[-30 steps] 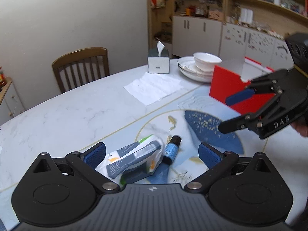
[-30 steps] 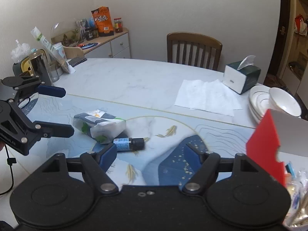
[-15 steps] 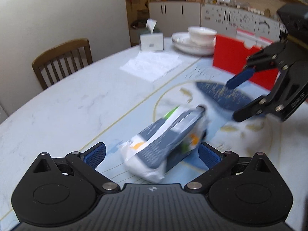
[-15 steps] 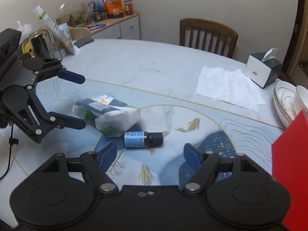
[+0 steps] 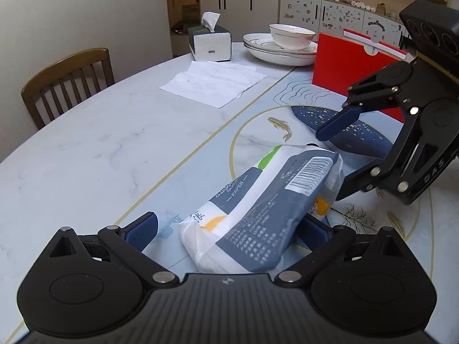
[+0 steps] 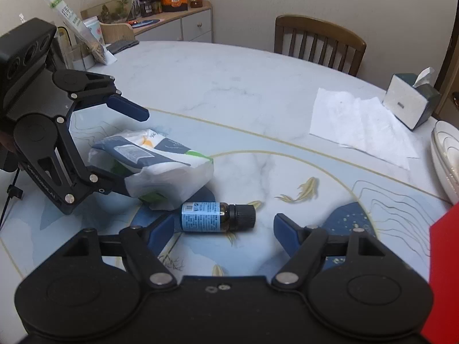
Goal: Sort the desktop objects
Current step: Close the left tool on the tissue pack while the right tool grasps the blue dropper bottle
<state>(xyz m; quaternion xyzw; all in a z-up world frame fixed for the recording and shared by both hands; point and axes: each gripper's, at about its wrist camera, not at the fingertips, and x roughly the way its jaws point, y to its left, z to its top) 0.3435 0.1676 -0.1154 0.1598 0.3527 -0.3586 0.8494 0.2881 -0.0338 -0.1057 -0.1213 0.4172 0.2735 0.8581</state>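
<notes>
A soft pack of paper tissues point(image 5: 258, 203), white and dark grey, lies on the table between the open fingers of my left gripper point(image 5: 229, 233); it also shows in the right wrist view point(image 6: 155, 163). A small dark bottle with a blue label point(image 6: 216, 217) lies on its side between the open fingers of my right gripper point(image 6: 223, 230). My right gripper appears in the left wrist view point(image 5: 338, 157), just beyond the pack. My left gripper appears in the right wrist view point(image 6: 126, 154), its fingers around the pack. The pack hides the bottle in the left wrist view.
A red box point(image 5: 352, 66) stands at the far right of the table. Stacked plates with a bowl point(image 5: 284, 46), a tissue box point(image 5: 210, 43) and a flat paper napkin point(image 5: 215, 81) lie beyond. A wooden chair point(image 5: 66, 83) stands behind the table. Clutter point(image 6: 83, 40) sits at the far left edge.
My left gripper has moved in low around the tissue pack, which now lies between its fingers. My right gripper has closed in on the bottle. Both stay open.
</notes>
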